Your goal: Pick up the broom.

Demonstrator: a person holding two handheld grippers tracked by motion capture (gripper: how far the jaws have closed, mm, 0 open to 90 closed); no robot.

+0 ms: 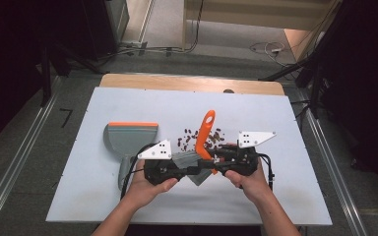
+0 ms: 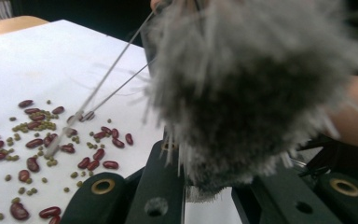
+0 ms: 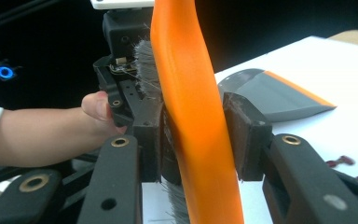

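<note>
Nearby, beans [image 1: 197, 137] beside dustpan [image 1: 128, 137]

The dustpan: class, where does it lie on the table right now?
In the high view the dustpan lies flat on the white table, left of the scattered beans, just beyond the left gripper.

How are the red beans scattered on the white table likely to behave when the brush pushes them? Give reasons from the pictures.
The red beans look smooth and rounded, so they would probably roll or skid apart rather than move as one pile. The small green beans among them look lighter and may slip between the soft grey bristles, which seem likely to bend.
</note>
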